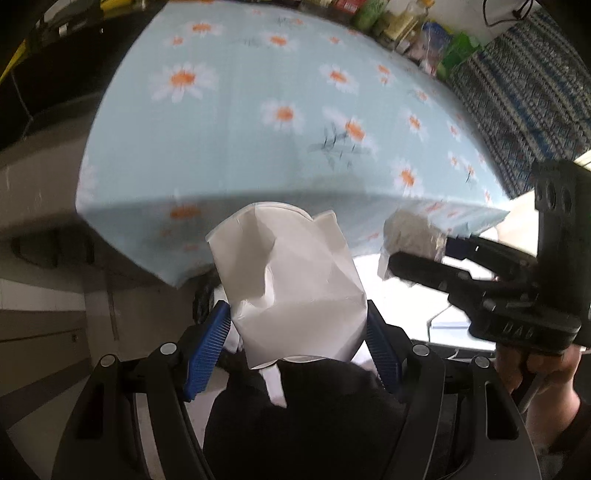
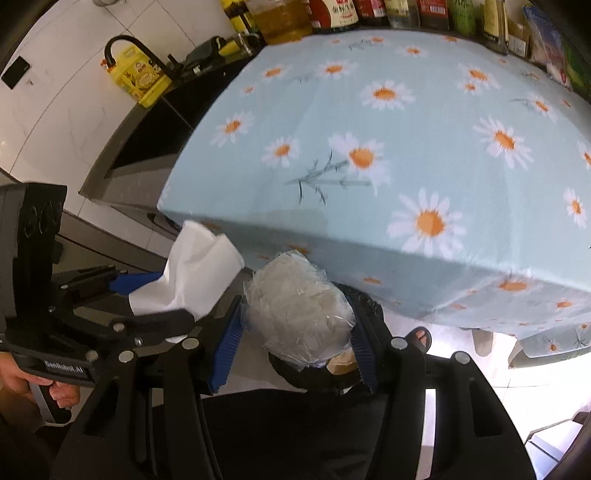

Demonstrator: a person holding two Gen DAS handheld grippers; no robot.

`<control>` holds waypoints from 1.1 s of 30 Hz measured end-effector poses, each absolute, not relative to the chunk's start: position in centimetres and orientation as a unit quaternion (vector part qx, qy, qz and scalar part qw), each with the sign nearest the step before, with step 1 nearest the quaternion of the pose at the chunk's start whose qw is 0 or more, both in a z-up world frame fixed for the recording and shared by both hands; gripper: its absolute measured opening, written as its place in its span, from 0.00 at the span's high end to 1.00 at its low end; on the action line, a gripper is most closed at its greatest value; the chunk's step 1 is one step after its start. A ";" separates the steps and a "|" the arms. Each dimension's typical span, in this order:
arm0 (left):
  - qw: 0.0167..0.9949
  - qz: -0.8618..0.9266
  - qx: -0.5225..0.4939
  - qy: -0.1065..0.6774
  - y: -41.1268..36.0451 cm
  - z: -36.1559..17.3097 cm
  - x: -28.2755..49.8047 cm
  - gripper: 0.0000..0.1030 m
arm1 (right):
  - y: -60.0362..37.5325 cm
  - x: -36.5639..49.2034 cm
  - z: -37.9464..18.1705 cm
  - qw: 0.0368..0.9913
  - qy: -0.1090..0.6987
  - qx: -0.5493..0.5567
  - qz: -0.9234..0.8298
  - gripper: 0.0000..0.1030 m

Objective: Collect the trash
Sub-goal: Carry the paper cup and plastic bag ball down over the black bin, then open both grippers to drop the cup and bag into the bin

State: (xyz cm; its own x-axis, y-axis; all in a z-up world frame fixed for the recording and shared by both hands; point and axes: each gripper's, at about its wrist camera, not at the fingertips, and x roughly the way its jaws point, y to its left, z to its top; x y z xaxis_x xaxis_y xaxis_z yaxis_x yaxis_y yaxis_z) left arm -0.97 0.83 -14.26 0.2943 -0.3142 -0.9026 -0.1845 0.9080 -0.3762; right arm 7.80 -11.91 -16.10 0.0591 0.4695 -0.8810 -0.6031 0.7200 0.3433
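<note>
**Both grippers loaded, clear of the table edge**

Nearest the left wrist camera, the left gripper (image 1: 299,328) is clamped on a crumpled white paper cup (image 1: 291,280), blue pads (image 1: 207,349) pressing its sides. In the right wrist view, the right gripper (image 2: 295,332) is clamped on a wad of clear plastic wrap (image 2: 297,304), pinched between its blue pads (image 2: 225,349). Both items are held off the near edge of the daisy-print tablecloth (image 2: 406,129), side by side and just apart, above the floor. Below the plastic wad lies a dark round opening (image 2: 314,373) with something tan inside; it may be a bin, but too little shows to confirm.

Assessment: pick-up appears complete for these two pieces; the step in hand is carrying them to disposal. The next move calls for bringing each gripper over the receptacle and parting the jaws, one at a time to avoid collision. Bottles (image 2: 332,14) along the far table edge are not involved.
</note>
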 end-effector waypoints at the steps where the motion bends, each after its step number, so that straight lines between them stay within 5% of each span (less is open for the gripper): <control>1: 0.771 -0.040 -0.212 0.599 0.8 -14.8 -1.1 0.33 | -11.9 7.8 -16.5 0.722 0.583 -0.057 0.369 0.47; 26: 0.720 -0.041 -0.226 0.655 0.2 -19.8 -1.3 0.32 | -11.8 7.5 -20.8 0.676 0.643 -0.029 0.359 0.45; 29: 0.718 -0.040 -0.226 0.658 0.3 -19.9 -1.2 0.32 | -12.2 7.6 -20.8 0.675 0.646 -0.014 0.357 0.33; 33: 0.720 -0.035 -0.226 0.655 0.5 -19.8 -1.1 0.28 | -12.9 7.6 -20.7 0.679 0.647 -0.005 0.347 0.32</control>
State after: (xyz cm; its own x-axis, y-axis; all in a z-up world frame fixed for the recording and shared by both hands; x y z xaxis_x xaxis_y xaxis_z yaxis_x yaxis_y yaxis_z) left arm -1.13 0.49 -19.81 0.1405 -0.3472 -0.9272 -0.2454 0.8951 -0.3723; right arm 7.59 -12.85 -20.70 -0.0783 0.4647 -0.8820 -0.4764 0.7598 0.4425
